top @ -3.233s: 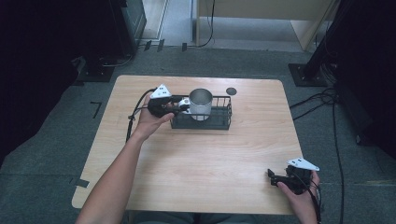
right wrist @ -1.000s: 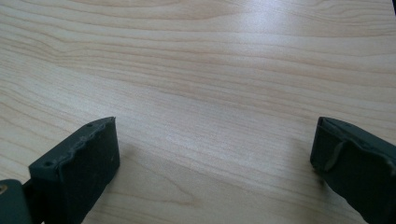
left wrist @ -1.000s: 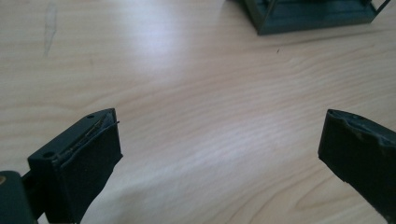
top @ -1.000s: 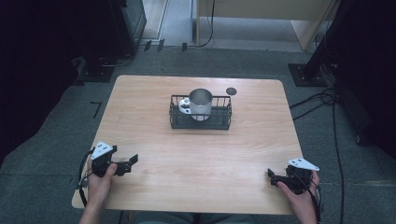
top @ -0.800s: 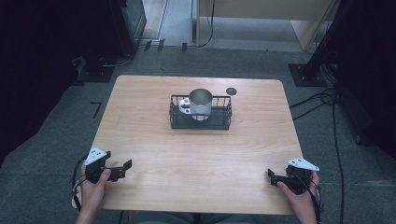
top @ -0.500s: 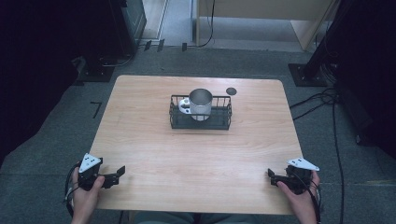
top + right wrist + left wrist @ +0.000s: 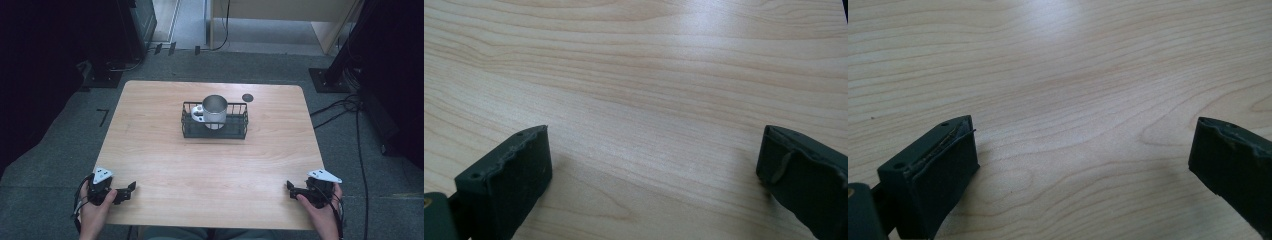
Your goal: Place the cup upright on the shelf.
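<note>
I see a metal mug standing upright in a black wire basket at the worktop's twelve o'clock; my left gripper rests at seven o'clock, jaws spread, empty; my right gripper at five o'clock, likewise spread.

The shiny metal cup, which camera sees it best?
The high view. There the metal cup stands upright in the black wire basket, far across the table. The left and right gripper views look at bare wood between their own open black fingers, so they give nothing of the cup.
</note>
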{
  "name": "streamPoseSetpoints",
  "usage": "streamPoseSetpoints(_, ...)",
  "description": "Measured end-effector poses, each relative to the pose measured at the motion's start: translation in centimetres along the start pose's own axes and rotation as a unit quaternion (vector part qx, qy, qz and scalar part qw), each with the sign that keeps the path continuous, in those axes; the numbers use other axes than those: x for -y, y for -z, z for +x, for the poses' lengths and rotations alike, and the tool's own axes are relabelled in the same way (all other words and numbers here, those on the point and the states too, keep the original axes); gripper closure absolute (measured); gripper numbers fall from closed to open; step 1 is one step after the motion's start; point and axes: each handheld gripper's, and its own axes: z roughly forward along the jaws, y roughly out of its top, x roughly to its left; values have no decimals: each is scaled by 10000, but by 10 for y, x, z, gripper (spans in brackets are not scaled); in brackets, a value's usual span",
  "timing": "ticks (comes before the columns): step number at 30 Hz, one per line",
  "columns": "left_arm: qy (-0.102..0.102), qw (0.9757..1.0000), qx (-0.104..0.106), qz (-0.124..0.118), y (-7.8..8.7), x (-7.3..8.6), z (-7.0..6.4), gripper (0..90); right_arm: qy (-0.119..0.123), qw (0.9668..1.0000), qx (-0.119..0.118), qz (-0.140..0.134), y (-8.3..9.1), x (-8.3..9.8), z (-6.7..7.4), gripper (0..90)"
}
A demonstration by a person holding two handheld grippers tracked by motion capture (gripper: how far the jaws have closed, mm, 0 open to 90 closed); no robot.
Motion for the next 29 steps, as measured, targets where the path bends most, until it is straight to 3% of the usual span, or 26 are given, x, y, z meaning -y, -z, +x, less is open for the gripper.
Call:
streamPoseSetpoints(2,0,10000,-10,4,0,0,0,0,1,10000,3,1,0,0,0,8)
streamPoseSetpoints(6,-253,9992,-279,144,-4,-2,-6,0,-1,10000,0,-1,0,0,0,8)
streamPoseSetpoints(7,-261,9992,-262,143,-4,-2,-7,0,-3,10000,0,1,0,0,0,8)
streamPoseSetpoints(16,-280,9993,-217,133,-4,-2,-5,0,-3,10000,0,1,0,0,0,8)
streamPoseSetpoints(19,-201,9993,-314,100,-3,-2,-6,25,-41,10000,29,1,0,0,0,8)
streamPoseSetpoints(29,-176,9992,-343,103,-6,-4,-7,24,-53,10000,38,1,0,0,0,7)
